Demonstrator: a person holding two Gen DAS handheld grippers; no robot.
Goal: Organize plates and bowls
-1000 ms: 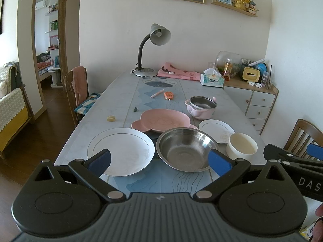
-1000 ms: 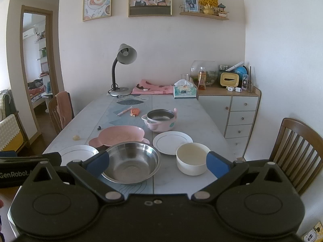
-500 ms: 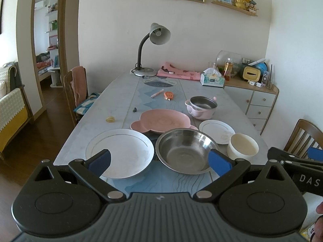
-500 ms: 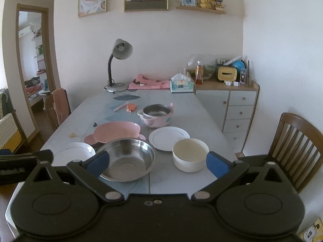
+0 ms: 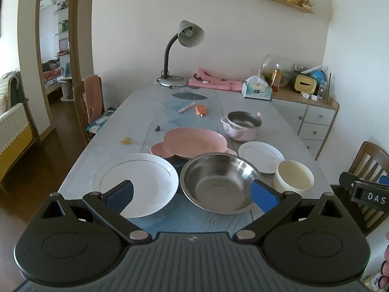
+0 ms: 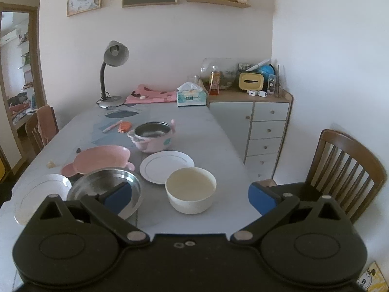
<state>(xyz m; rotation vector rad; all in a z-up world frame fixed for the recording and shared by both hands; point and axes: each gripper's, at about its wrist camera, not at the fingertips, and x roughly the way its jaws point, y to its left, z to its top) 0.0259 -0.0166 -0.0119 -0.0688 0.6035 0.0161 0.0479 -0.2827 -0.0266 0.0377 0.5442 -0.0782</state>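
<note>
1. The dishes lie apart on the bench [image 5: 102, 131]: a cream bowl [image 6: 190, 189], a steel bowl [image 5: 218, 182] at its 9 o'clock, a large white plate [image 5: 145, 177] further that way, a small white plate [image 6: 167, 166] at the cream bowl's 11 o'clock, then a pink plate [image 5: 192, 142] and a pink pot [image 6: 152, 137] beyond.
2. Over the last second the right gripper [image 6: 189, 198] has swung towards the cream bowl, which now sits centred between its spread, empty jaws; likely the first pick.
3. The left gripper [image 5: 192, 193] has barely moved, its jaws spread and empty before the steel bowl.
4. Nothing is stacked yet.
5. Readable writing: "DAS" on the other gripper's body in the left view; the tissue box [image 6: 192, 97] print is illegible.
</note>
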